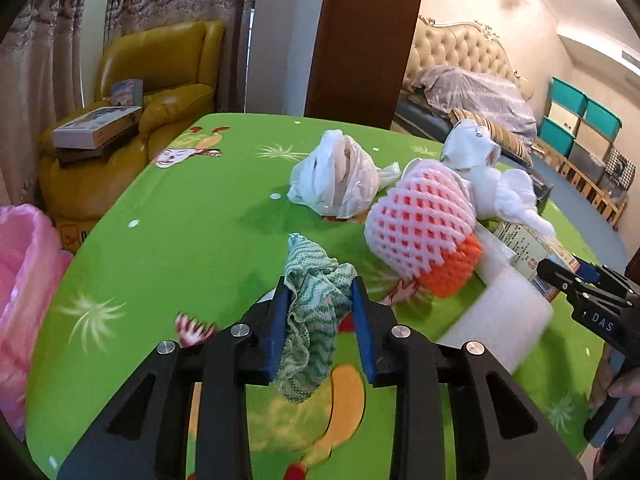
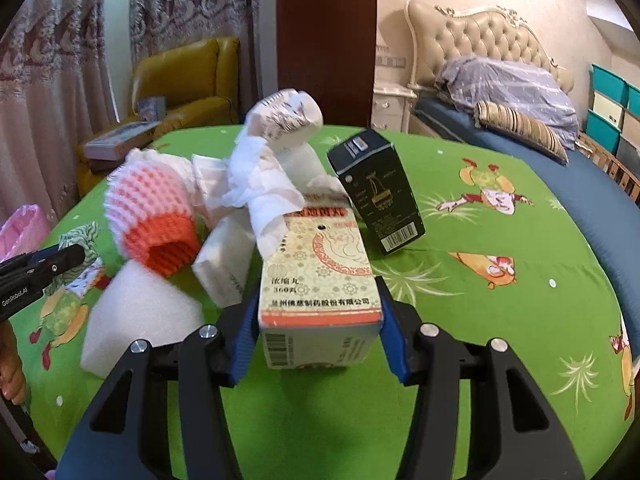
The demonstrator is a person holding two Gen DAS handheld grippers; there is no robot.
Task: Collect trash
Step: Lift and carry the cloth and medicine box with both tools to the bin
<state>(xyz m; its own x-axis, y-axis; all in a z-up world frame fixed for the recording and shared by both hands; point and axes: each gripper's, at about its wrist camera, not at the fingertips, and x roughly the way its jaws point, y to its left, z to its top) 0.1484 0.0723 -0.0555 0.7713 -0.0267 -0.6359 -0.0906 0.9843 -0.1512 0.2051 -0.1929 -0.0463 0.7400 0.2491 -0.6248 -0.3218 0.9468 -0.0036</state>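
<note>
Two bits of trash are gripped at once: a crumpled green-white cloth (image 1: 310, 312) is clenched in the left tool (image 1: 318, 292), bunched btwn the blue pads and hanging just above the green worktop (image 1: 180, 216), and a cream medicine box (image 2: 318, 280) is clamped by its sides in the right tool (image 2: 316, 308), its far end apparently resting on the worktop. Both are held near their near ends, prob. so each can be lifted w/o disturbing the pile. Around the box, a pink-orange foam net (image 2: 154, 216), white foam pieces (image 2: 140, 316), crumpled paper (image 2: 260, 184) and a black box (image 2: 378, 200) are left lying; a white plastic bag (image 1: 340, 178) sits further back. A pink bag (image 1: 20, 280), likely the bin liner, is seen off the worktop's left edge. Both tools are pitched downward, side by side.
</note>
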